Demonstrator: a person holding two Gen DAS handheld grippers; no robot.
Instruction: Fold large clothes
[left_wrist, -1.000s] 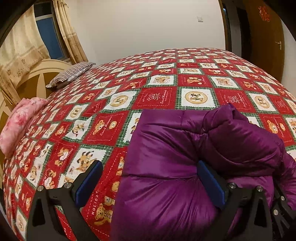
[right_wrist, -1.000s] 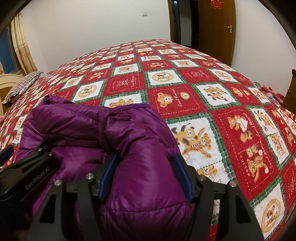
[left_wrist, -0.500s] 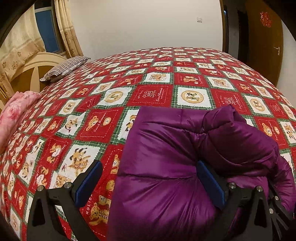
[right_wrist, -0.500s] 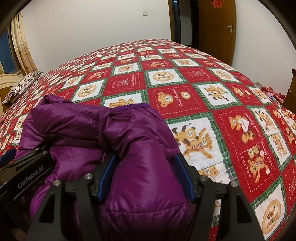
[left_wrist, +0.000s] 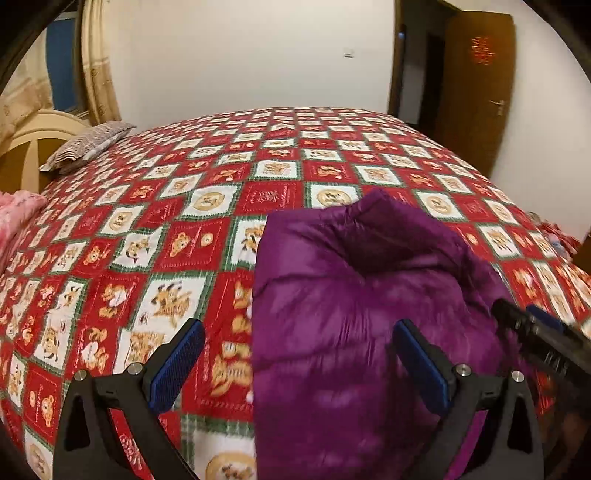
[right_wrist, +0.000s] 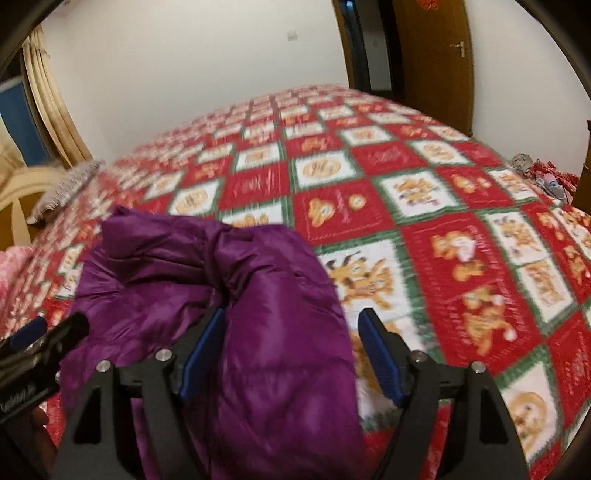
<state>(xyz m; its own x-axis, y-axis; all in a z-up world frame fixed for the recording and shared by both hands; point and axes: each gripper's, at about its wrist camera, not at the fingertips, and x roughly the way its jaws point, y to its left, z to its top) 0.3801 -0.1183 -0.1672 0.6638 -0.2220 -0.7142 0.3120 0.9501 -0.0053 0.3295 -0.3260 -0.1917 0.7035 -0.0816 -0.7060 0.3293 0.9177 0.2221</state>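
A purple puffer jacket (left_wrist: 354, 306) lies bunched in a folded heap on the bed's red patterned quilt (left_wrist: 184, 236); it also shows in the right wrist view (right_wrist: 258, 314). My left gripper (left_wrist: 299, 362) is open, its jaws wide above the jacket's left edge, holding nothing. My right gripper (right_wrist: 291, 354) is open over the jacket's right side, with a little space between the pads and the cloth. Each gripper shows at the edge of the other's view.
A striped pillow (left_wrist: 85, 146) and a pink cloth (left_wrist: 14, 218) lie at the left by the cream headboard (left_wrist: 26, 136). A wooden door (left_wrist: 476, 88) stands at the back right. Some clothes (right_wrist: 543, 173) lie off the bed's right edge.
Both grippers have lifted and pulled back from the jacket. The right gripper's jaws, pressed against the jacket's padded fold before, now stand wider with a gap. The jacket stays on the bed.
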